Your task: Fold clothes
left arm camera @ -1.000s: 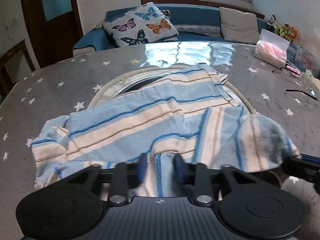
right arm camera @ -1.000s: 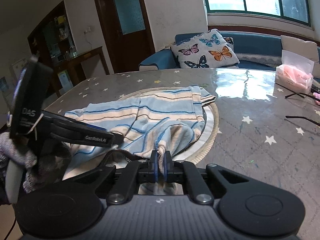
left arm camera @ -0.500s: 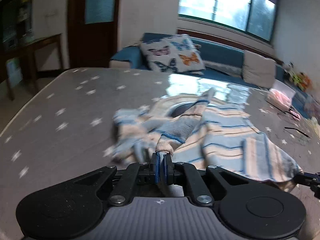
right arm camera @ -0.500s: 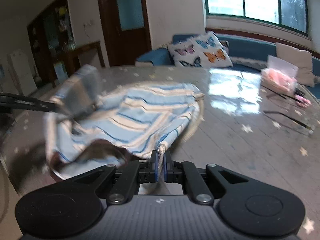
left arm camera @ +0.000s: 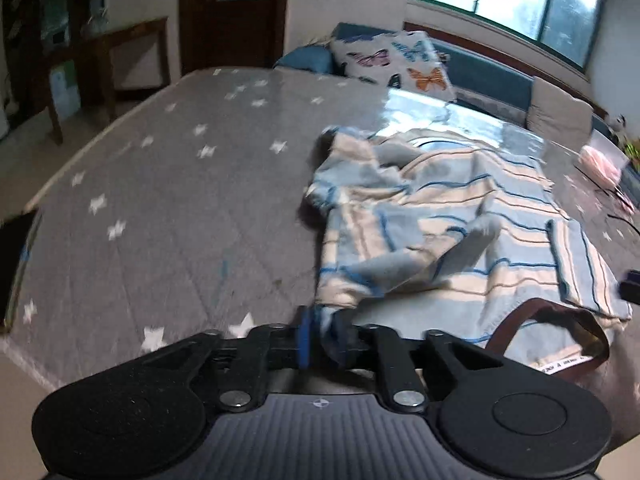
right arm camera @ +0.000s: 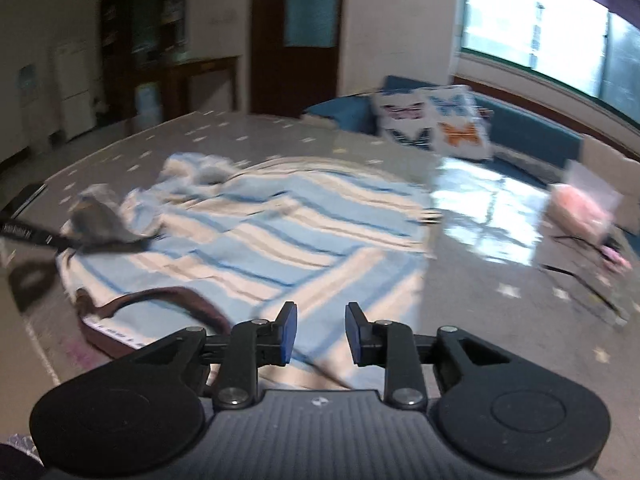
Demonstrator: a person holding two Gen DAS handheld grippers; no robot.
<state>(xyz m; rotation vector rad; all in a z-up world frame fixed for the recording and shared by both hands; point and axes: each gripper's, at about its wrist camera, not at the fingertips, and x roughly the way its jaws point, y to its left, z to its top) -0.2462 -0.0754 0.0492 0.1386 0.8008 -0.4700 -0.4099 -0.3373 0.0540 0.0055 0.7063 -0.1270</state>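
A blue and cream striped shirt [left arm camera: 448,232] lies spread on the grey star-patterned table [left arm camera: 160,200], its brown-edged collar [left arm camera: 560,344] at the near edge. My left gripper [left arm camera: 324,340] has its jaws slightly apart with a corner of the shirt still between them. In the right wrist view the shirt [right arm camera: 272,240] lies flat ahead. My right gripper [right arm camera: 318,332] is open and empty just above the shirt's near hem. The left gripper's finger shows at the left of that view [right arm camera: 40,236].
A pink tissue pack [right arm camera: 580,208] and glasses [right arm camera: 580,276] lie on the table's right side. A dark phone [left arm camera: 16,248] lies at the left table edge. A blue sofa with a butterfly cushion [left arm camera: 400,60] stands beyond the table.
Both grippers carried the shirt across and laid it out flat with the collar near. My right gripper has opened and let go of the shirt. My left gripper's jaws have loosened.
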